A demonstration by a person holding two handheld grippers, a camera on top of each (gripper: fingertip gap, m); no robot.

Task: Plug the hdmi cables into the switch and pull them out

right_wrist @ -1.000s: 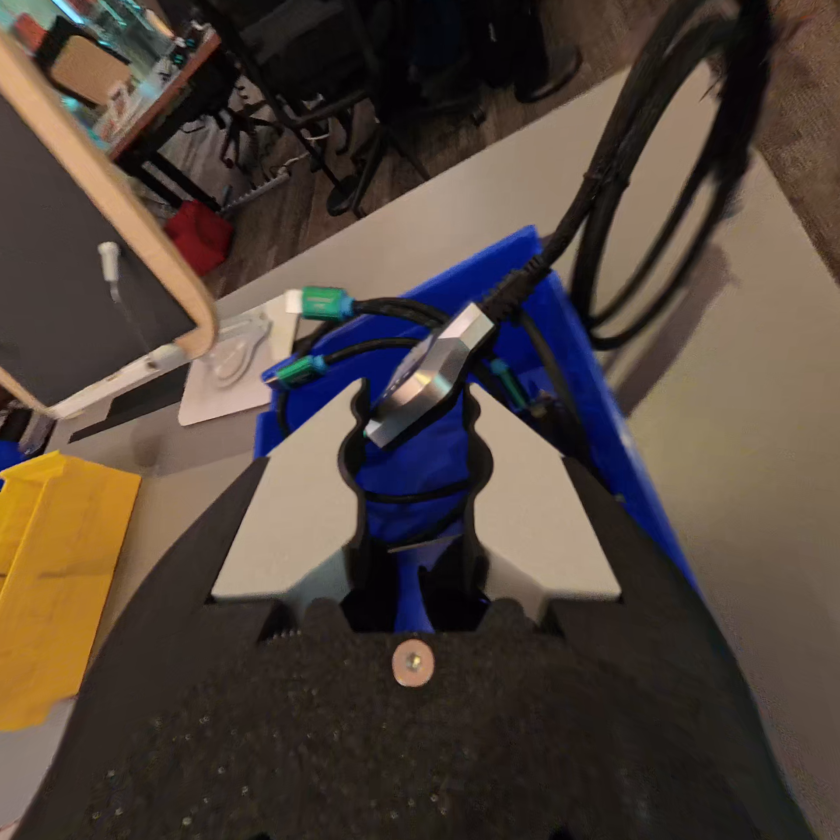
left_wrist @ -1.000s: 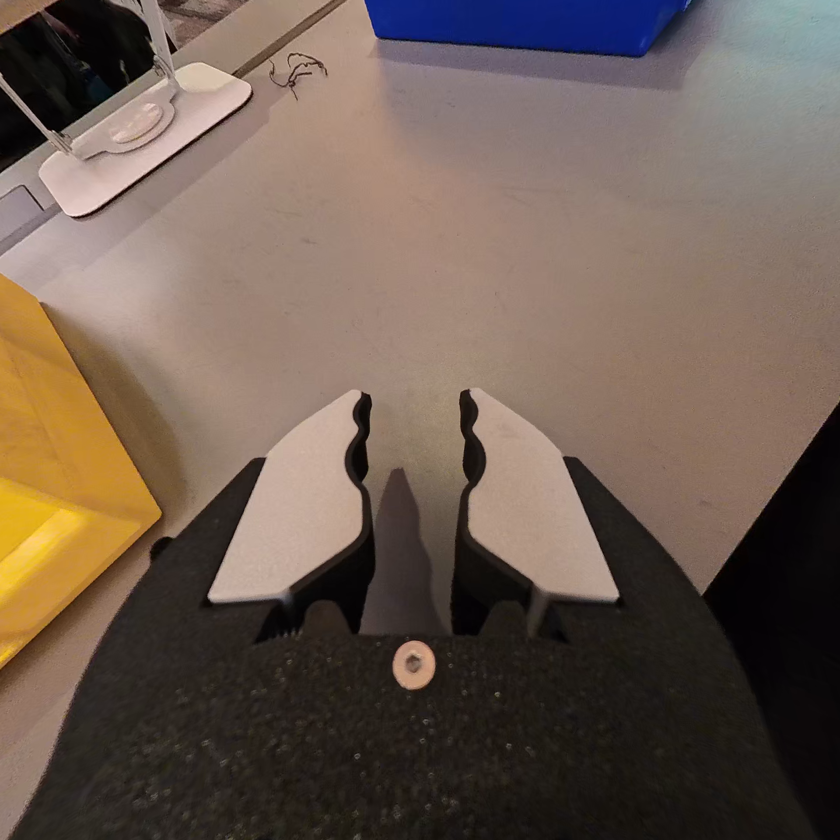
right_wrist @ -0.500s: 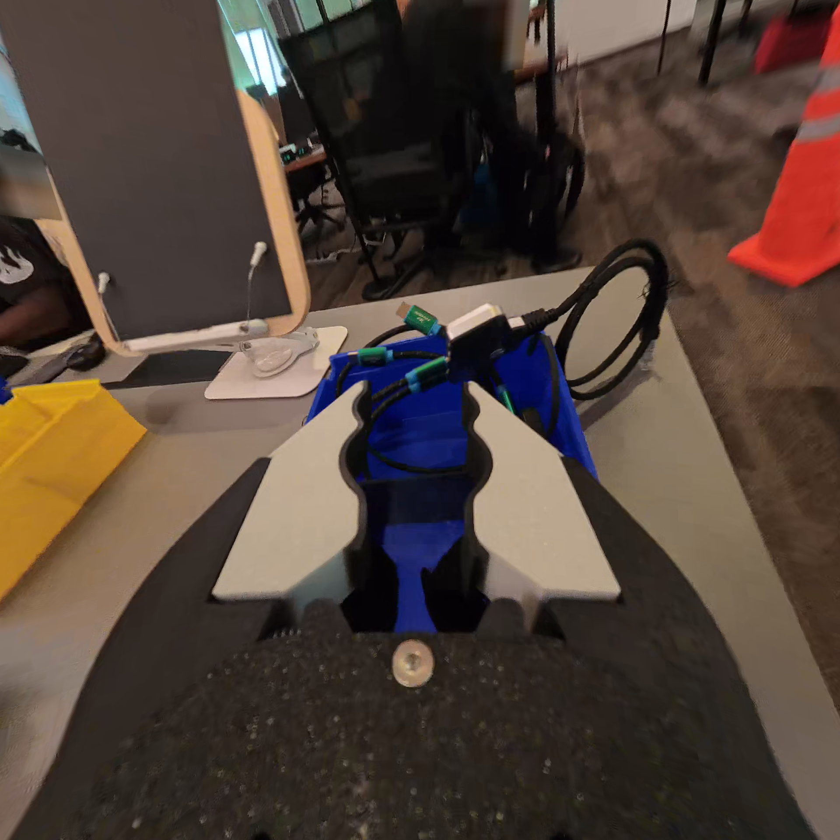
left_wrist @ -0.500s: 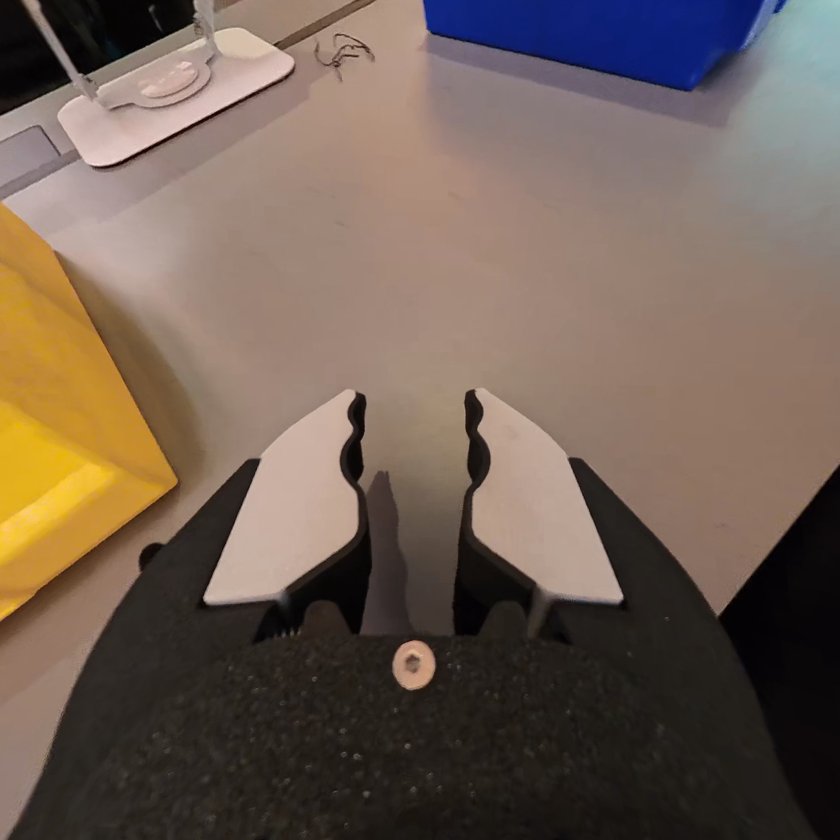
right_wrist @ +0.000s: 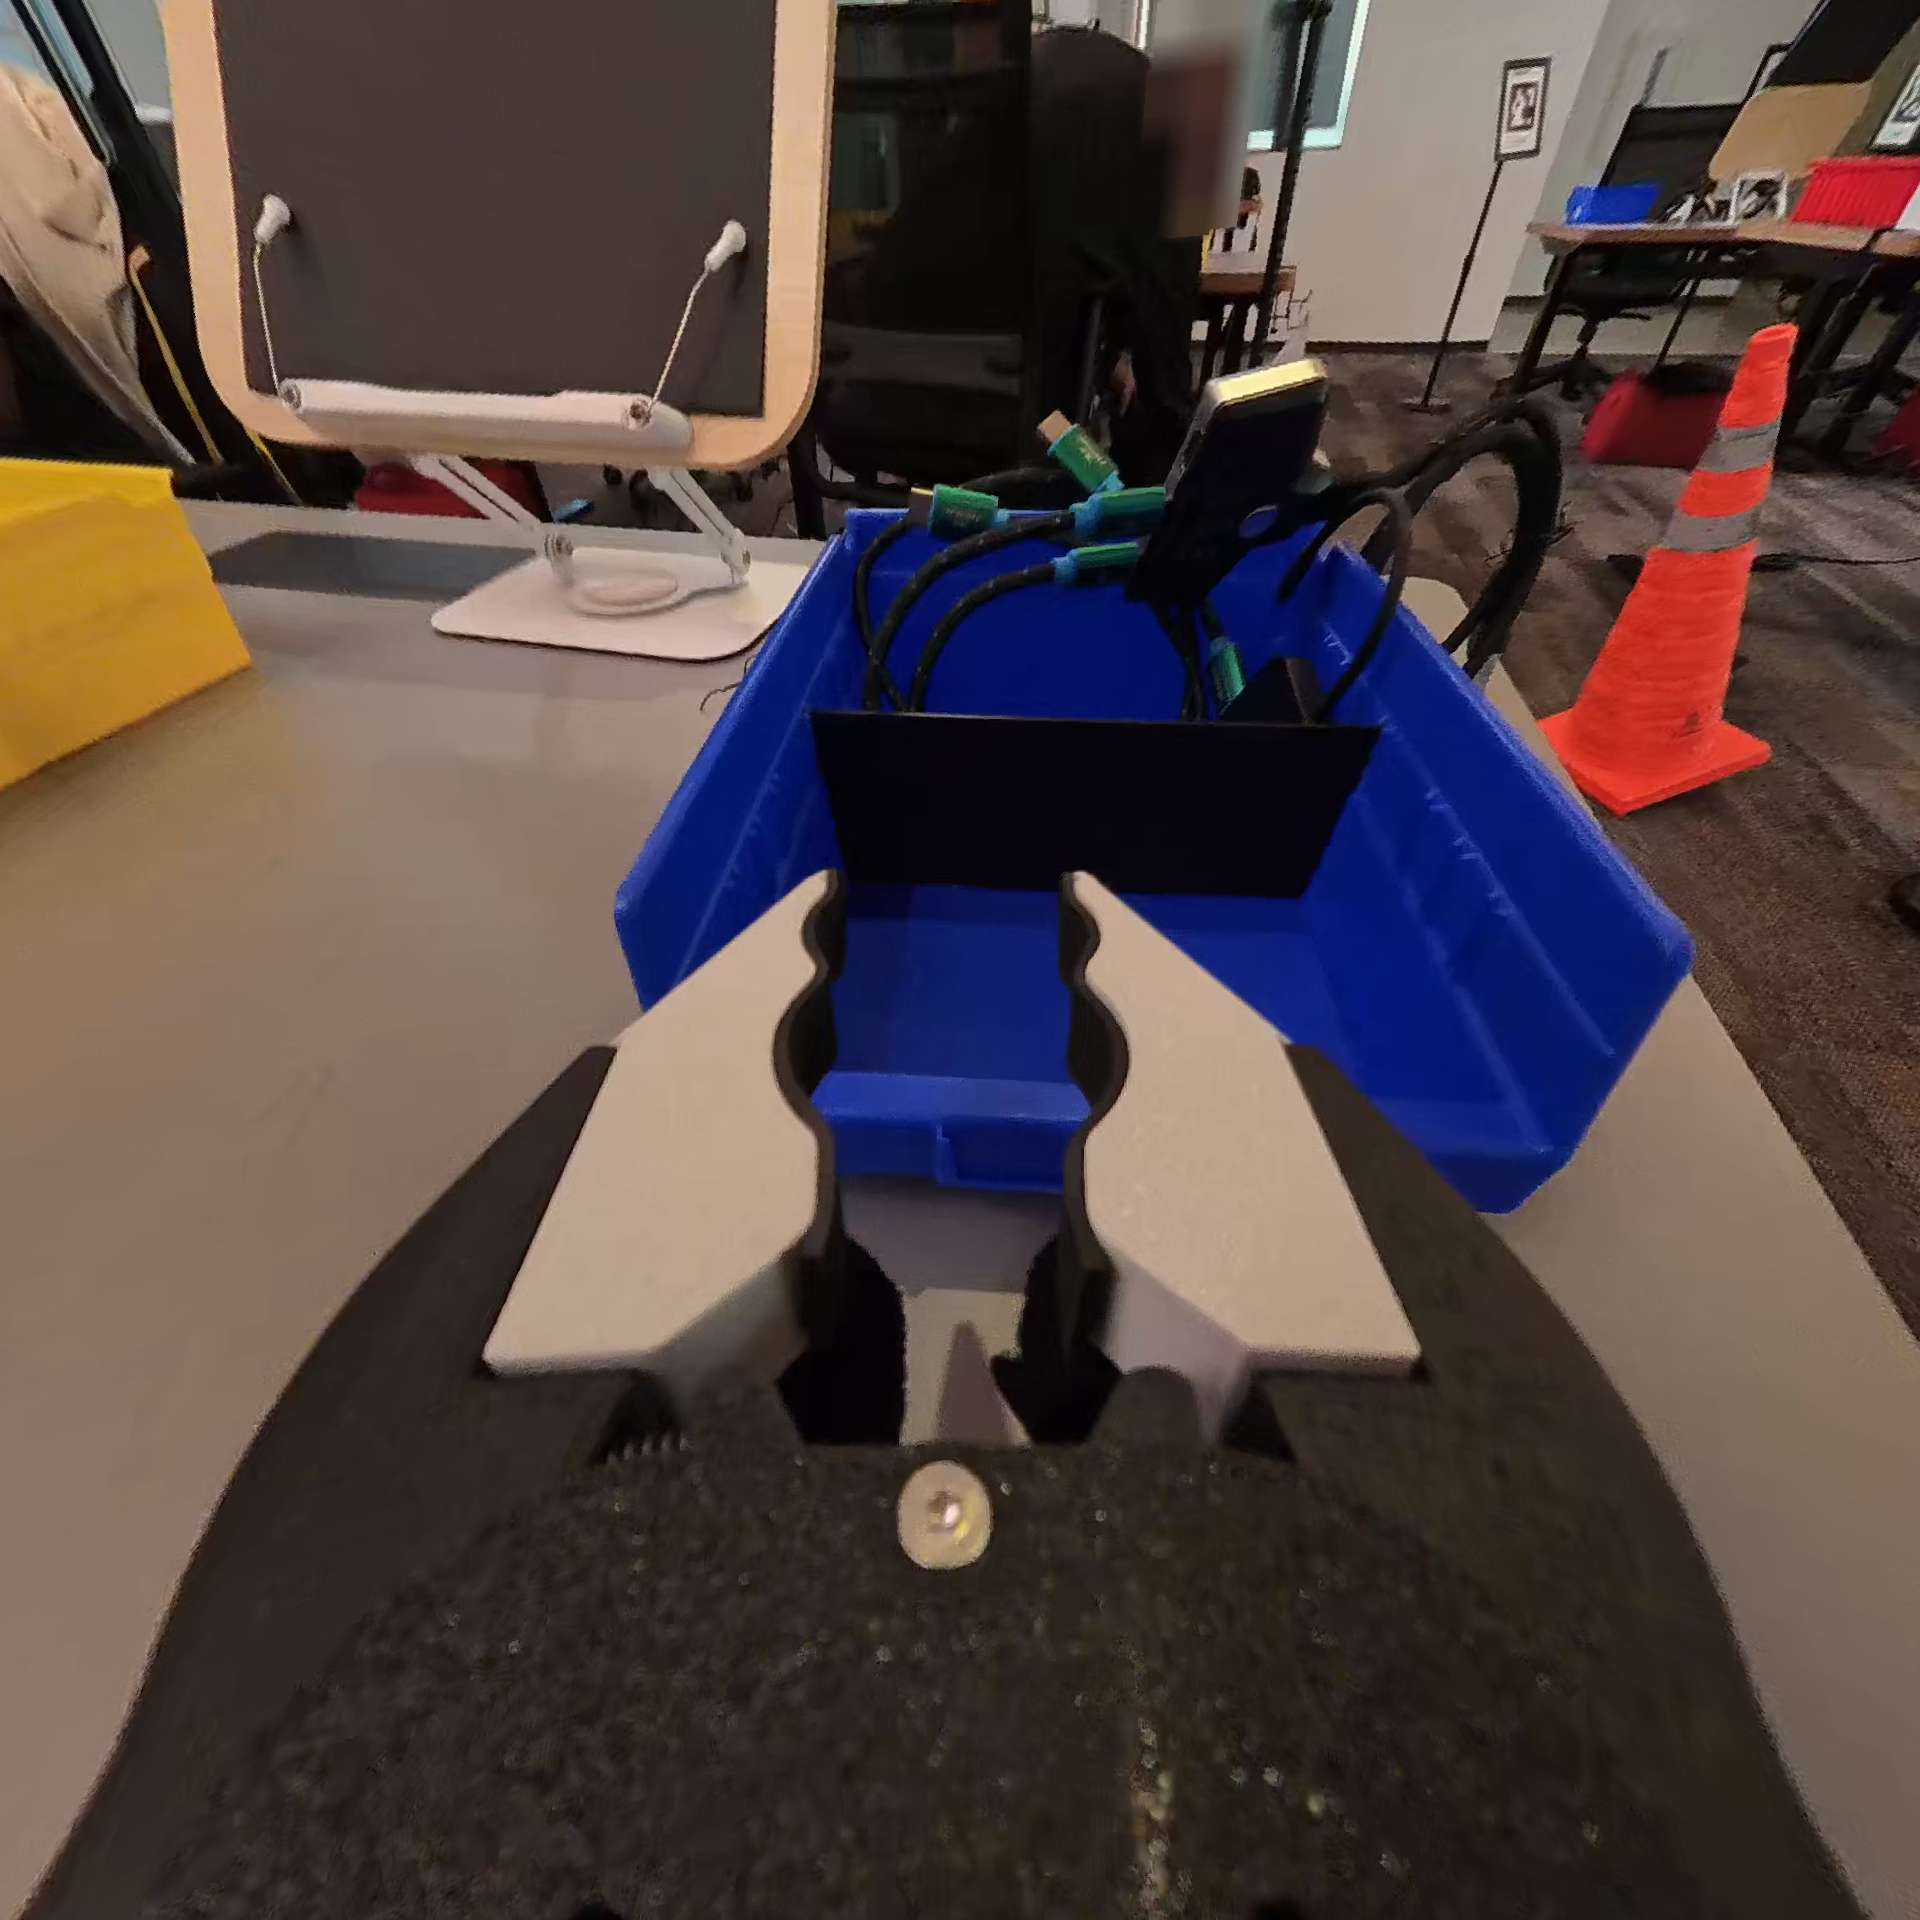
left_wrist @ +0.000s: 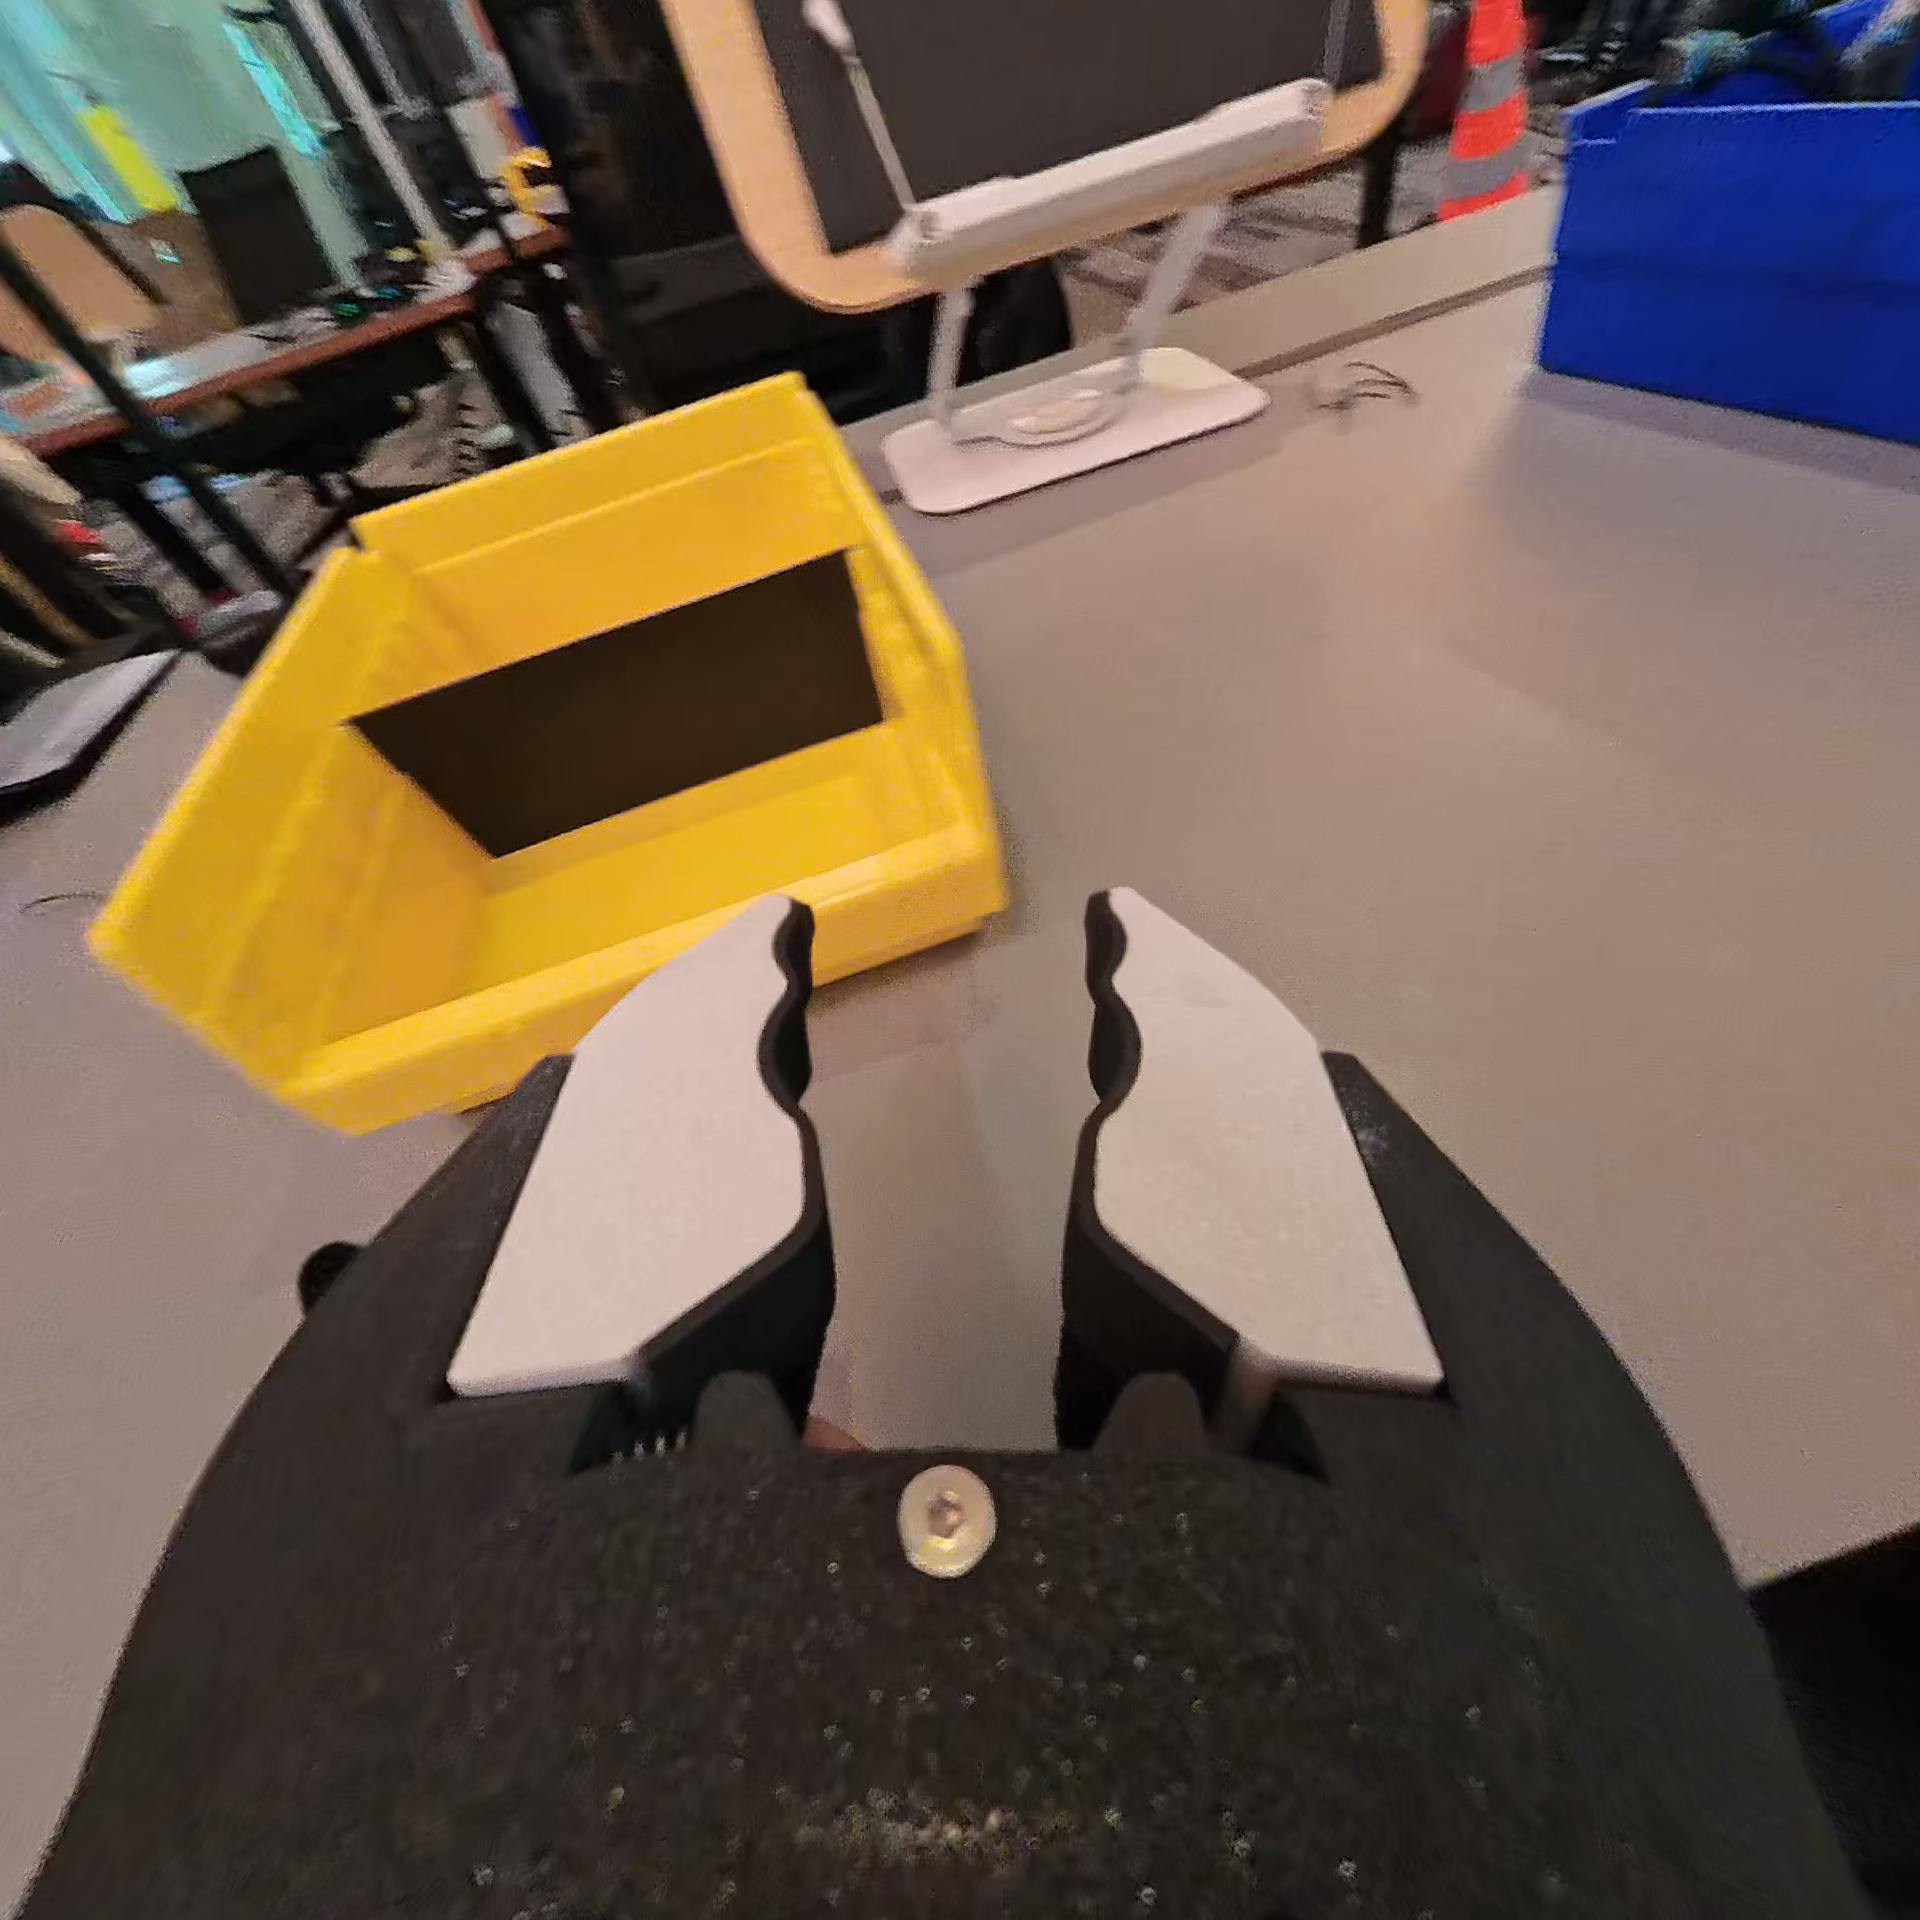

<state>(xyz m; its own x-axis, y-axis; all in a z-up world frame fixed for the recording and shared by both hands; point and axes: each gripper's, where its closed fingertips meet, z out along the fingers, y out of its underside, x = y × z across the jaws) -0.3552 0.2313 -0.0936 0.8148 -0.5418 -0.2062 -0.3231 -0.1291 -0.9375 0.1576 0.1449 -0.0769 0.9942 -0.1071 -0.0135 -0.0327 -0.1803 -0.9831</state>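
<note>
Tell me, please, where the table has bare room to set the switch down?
The grey table lies bare between the yellow bin and the blue bin. The blue bin's rear compartment is crowded with cables.

Ahead of the right jaws, black divider (right_wrist: 1091, 805) hides the lower runs of the hdmi cables (right_wrist: 935, 613) and the switch (right_wrist: 1242, 473) base; left view crops the blue bin (left_wrist: 1745, 281) at the right edge.

Two bins (right_wrist: 1455, 935) (left_wrist: 312, 831) (four plugs (right_wrist: 961, 509))
</note>
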